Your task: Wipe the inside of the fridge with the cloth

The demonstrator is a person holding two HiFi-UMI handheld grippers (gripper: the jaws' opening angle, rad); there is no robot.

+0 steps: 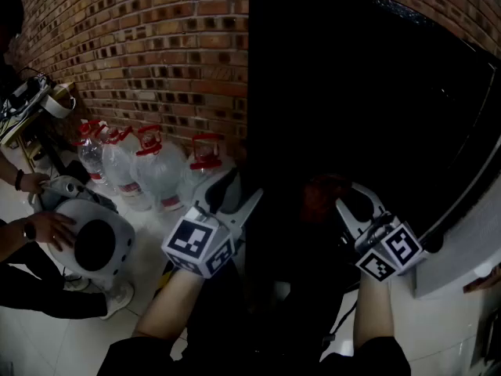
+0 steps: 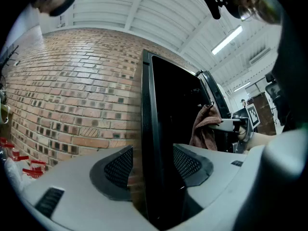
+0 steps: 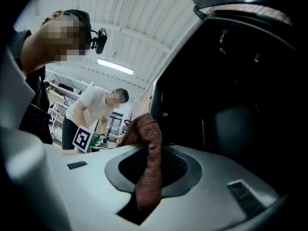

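**Head view with both gripper views.** The right gripper (image 1: 350, 197) is clenched on the brown-red cloth (image 3: 149, 167). The cloth hangs between its 2 jaws in front of the dark fridge (image 1: 352, 92) opening. The left gripper (image 1: 244, 188), at 9 o'clock of the right one, is released. Its 2 jaws stand apart, 1 on each side of the fridge's black front edge (image 2: 156, 129). Red-capped water bottles (image 1: 156, 171) stand at 9 o'clock of the left gripper, against the brick wall (image 1: 156, 45).
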